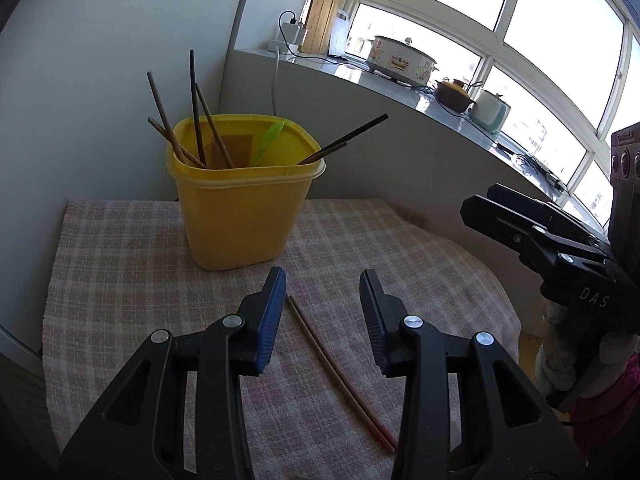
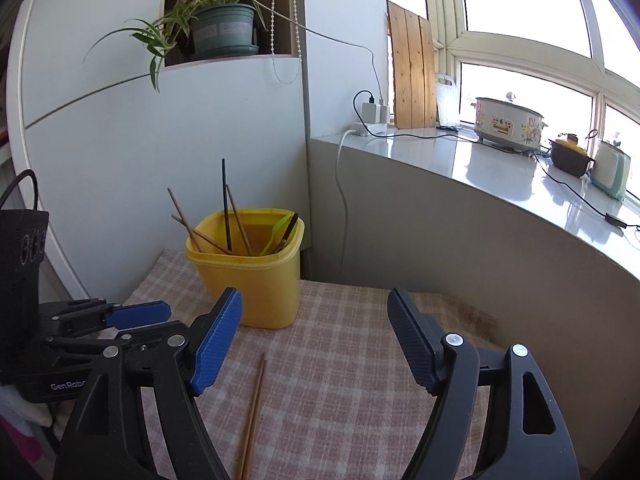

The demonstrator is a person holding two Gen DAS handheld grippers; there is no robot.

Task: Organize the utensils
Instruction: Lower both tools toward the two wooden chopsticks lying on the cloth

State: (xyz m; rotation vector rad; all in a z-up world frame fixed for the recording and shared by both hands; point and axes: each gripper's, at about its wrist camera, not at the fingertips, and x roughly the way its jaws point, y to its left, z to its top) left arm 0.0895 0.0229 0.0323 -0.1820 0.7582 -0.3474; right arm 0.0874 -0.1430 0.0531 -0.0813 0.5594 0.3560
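A yellow tub [image 1: 244, 216] stands at the back of the desk, on a pink checked cloth [image 1: 120, 264]. Brown and black chopsticks [image 1: 196, 120] stick up out of it, next to a green plastic piece [image 1: 268, 140]. 1 pair of chopsticks [image 1: 340, 372] lies flat on the cloth, in front of the tub and apart from it.

The left tongs [image 1: 322, 316] are partly open with nothing in them. The flat pair lies on the cloth under the gap between them. The right tongs [image 2: 316, 336] are wide open and hold nothing. The same pair lies below them, nearer their left finger.
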